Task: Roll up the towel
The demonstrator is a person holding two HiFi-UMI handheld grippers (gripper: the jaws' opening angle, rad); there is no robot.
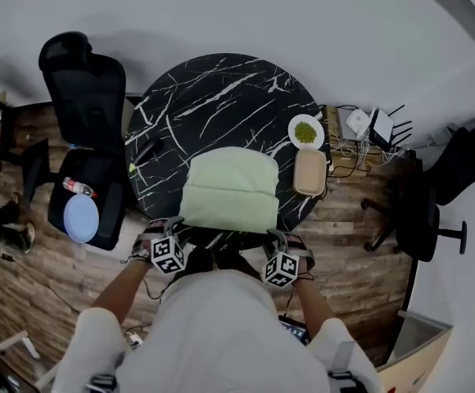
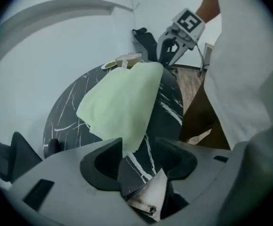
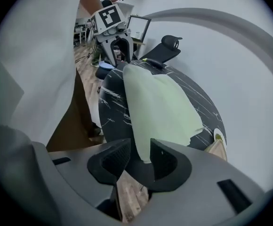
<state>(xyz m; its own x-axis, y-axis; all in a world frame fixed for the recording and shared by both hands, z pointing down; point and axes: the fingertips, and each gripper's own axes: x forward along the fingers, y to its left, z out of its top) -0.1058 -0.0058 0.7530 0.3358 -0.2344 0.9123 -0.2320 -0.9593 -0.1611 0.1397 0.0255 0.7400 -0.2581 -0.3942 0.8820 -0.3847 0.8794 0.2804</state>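
The towel (image 1: 229, 188) is soft, matt, pale-green cloth, and it lies on a counter (image 1: 213, 88) of black marble-like stone with white veins that looks smooth and faintly glossy. The left tongs (image 2: 141, 159) and the right tongs (image 3: 137, 160) are moulded grey plastic with a matt finish, and their black pads look finely ribbed. The floor (image 1: 344, 252) is brown wood plank with visible grain, the chair (image 1: 86, 97) is black matt fabric or mesh, and the plate (image 1: 293, 129) is white and smooth.
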